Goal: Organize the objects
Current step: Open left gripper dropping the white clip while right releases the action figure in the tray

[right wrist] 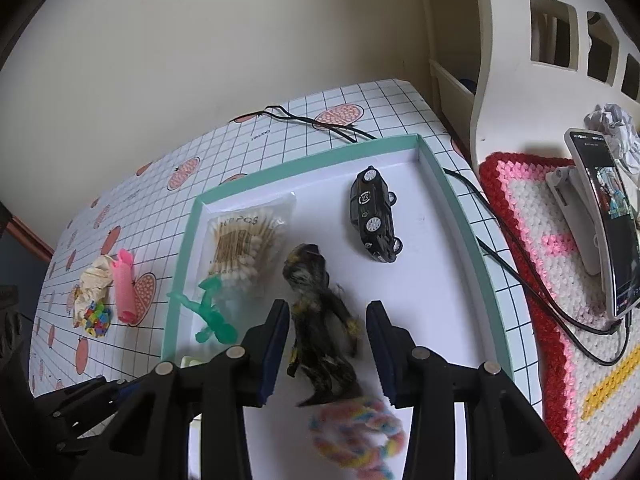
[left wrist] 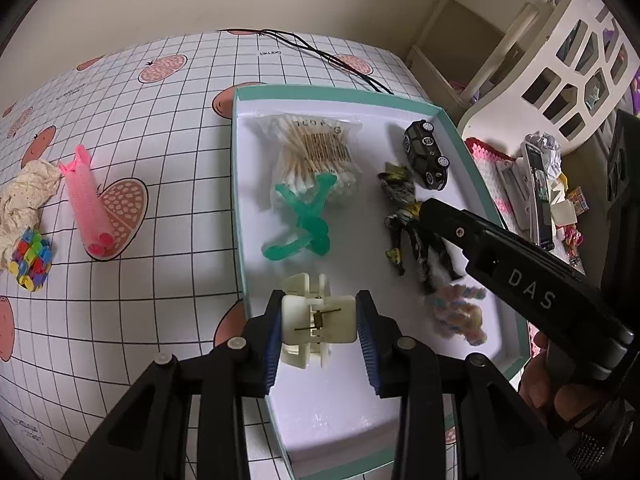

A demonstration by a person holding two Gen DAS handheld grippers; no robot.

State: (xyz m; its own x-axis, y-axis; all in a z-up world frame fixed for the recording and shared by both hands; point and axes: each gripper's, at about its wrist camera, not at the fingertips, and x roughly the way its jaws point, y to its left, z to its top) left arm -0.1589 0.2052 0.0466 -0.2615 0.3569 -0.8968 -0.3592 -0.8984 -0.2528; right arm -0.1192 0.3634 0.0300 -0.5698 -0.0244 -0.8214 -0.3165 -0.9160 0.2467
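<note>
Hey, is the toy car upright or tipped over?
Tipped over. The toy car lies on its side in the tray, wheels facing sideways, not on the tray floor.

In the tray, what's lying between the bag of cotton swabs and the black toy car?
The dark figure, its upper end lying between the bag of cotton swabs and the black toy car on the tray floor; the right wrist view shows it best.
</note>
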